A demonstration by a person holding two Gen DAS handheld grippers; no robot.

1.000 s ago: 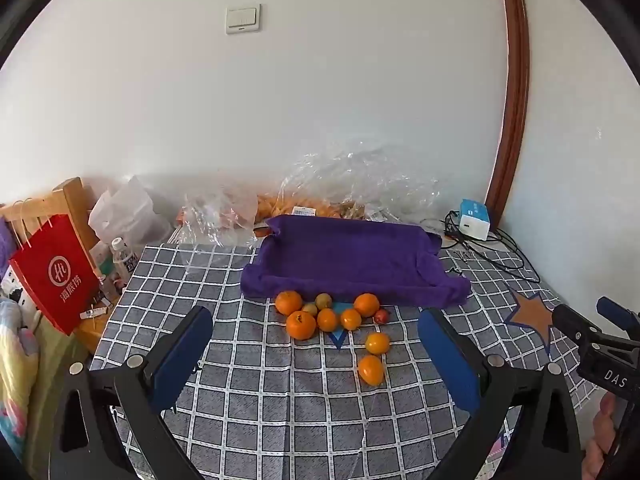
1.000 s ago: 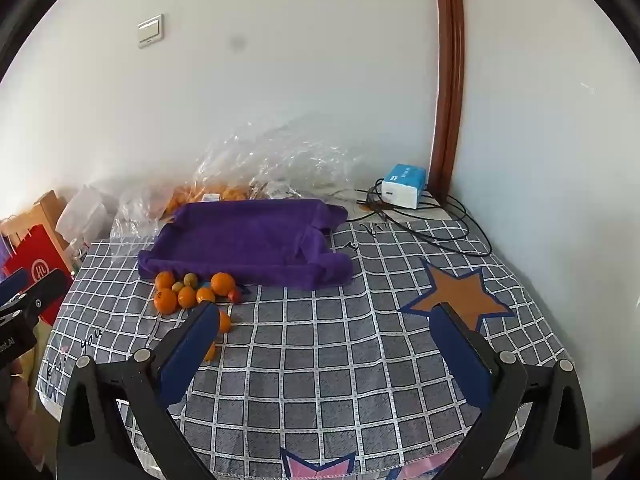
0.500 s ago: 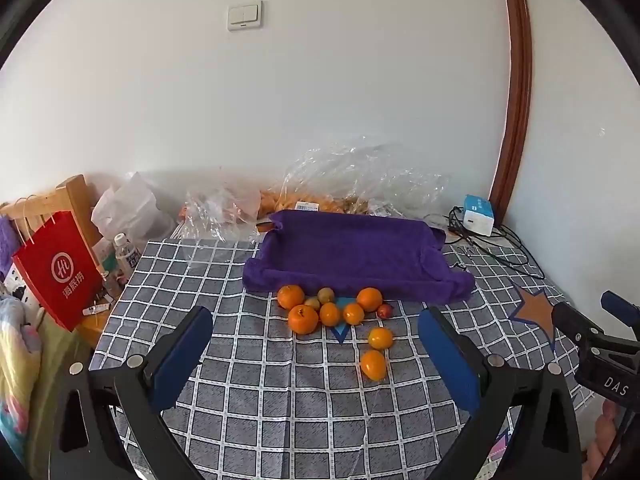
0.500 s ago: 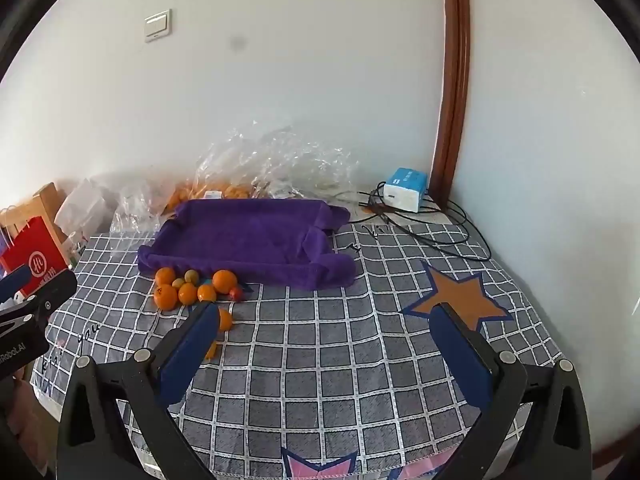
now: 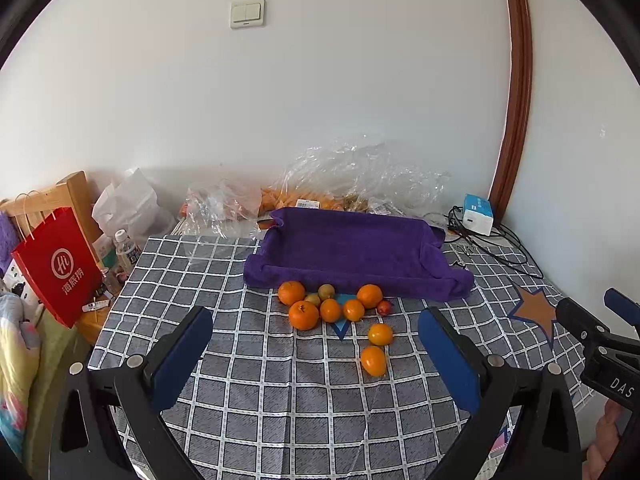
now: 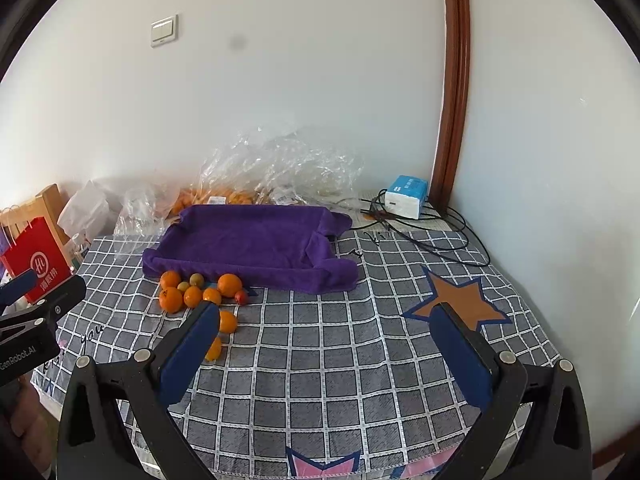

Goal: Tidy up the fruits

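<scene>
Several oranges [image 5: 303,314] lie in a cluster with two small green fruits [image 5: 326,291] and a small red fruit [image 5: 384,307] on the checked tablecloth, just in front of a purple towel-lined tray [image 5: 352,246]. Two more oranges [image 5: 373,360] lie nearer to me. The same cluster [image 6: 171,299] and tray [image 6: 248,236] show in the right wrist view. My left gripper [image 5: 316,344] is open and empty, above the table short of the fruit. My right gripper [image 6: 326,340] is open and empty, to the right of the fruit.
Clear plastic bags [image 5: 360,176] with more fruit lie behind the tray by the wall. A white-blue box [image 5: 478,214] with black cables sits at the back right. A red paper bag [image 5: 60,264], a bottle and clutter stand off the table's left edge.
Both grippers have risen and tilted slightly, so the table and fruit sit a little lower in both views. Nothing on the table has moved.
</scene>
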